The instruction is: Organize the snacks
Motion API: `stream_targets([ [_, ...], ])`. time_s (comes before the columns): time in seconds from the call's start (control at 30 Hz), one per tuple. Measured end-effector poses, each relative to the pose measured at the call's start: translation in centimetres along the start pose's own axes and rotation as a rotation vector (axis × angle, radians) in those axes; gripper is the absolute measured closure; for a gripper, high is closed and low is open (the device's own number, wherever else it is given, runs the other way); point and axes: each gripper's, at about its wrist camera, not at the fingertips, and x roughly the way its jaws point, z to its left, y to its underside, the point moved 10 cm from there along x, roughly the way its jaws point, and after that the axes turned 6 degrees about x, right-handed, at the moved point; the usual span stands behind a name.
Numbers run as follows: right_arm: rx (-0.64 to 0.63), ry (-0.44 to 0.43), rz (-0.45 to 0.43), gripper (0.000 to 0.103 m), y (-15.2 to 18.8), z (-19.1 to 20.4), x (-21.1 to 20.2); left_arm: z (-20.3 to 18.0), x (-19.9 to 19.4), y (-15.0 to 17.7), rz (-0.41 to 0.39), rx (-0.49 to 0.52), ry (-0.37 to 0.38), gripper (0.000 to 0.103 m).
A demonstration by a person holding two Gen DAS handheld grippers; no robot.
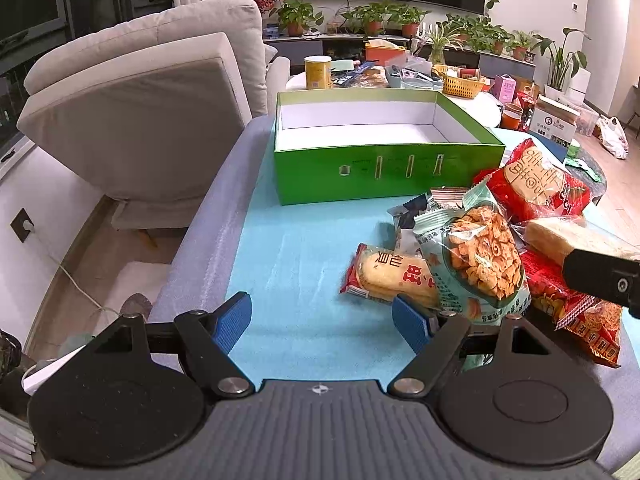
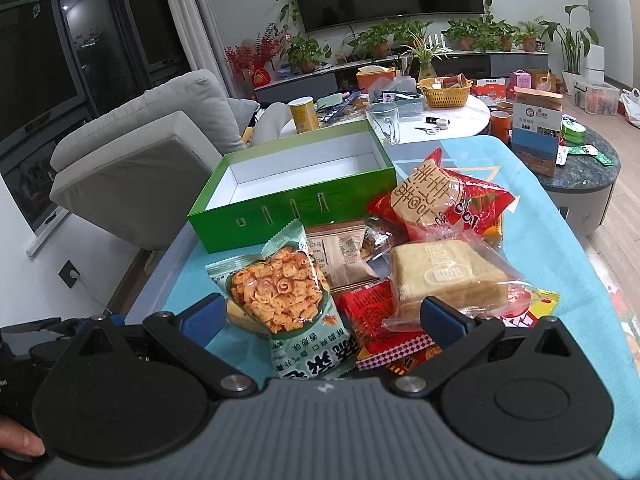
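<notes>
An empty green box (image 1: 384, 174) with a white inside stands at the back of the blue mat (image 1: 296, 264); it also shows in the right wrist view (image 2: 288, 208). A pile of snack packets lies in front of it to the right: a mint bag of orange crackers (image 1: 476, 264) (image 2: 276, 292), a red rice-cracker packet (image 1: 388, 276), a big red bag (image 1: 536, 188) (image 2: 436, 196), a clear-wrapped cake (image 2: 444, 280). My left gripper (image 1: 322, 326) is open and empty, left of the pile. My right gripper (image 2: 322, 320) is open, its fingers either side of the cracker bag and a red packet (image 2: 368, 312).
A grey sofa (image 1: 132, 112) stands left of the table. Behind the box is a round table with a yellow can (image 1: 318, 72), a yellow basket (image 1: 460, 82), a glass mug (image 2: 384, 120) and clutter. A dark side table (image 2: 580, 172) with a carton stands at right.
</notes>
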Motion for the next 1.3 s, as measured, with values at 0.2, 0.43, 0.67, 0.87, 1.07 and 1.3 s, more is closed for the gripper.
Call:
stream_targets([
  [0.2,0.005,-0.003,0.021,0.023,0.6,-0.1,0.5,-0.2,0.2,-0.1,0.008,0.004,-0.002,0.028],
  [0.43,0.008,-0.001,0.043,0.023,1.4,-0.3,0.9,-0.1,0.4,-0.1,0.014,0.005,-0.009,0.028],
  [0.67,0.008,-0.004,0.062,0.023,2.0,-0.4,1.4,-0.1,0.4,-0.4,0.002,0.009,-0.007,0.028],
  [0.87,0.011,-0.008,0.098,0.023,3.1,-0.8,2.0,-0.7,-0.3,-1.3,-0.043,0.025,0.019,0.028],
  [1.07,0.050,-0.001,0.143,0.023,4.3,-2.0,2.7,-2.0,-1.2,-3.9,-0.107,0.070,0.042,0.028],
  [1.3,0.074,0.008,0.154,0.023,4.5,-2.9,3.3,-5.6,-0.6,-7.3,-0.147,0.173,0.111,0.028],
])
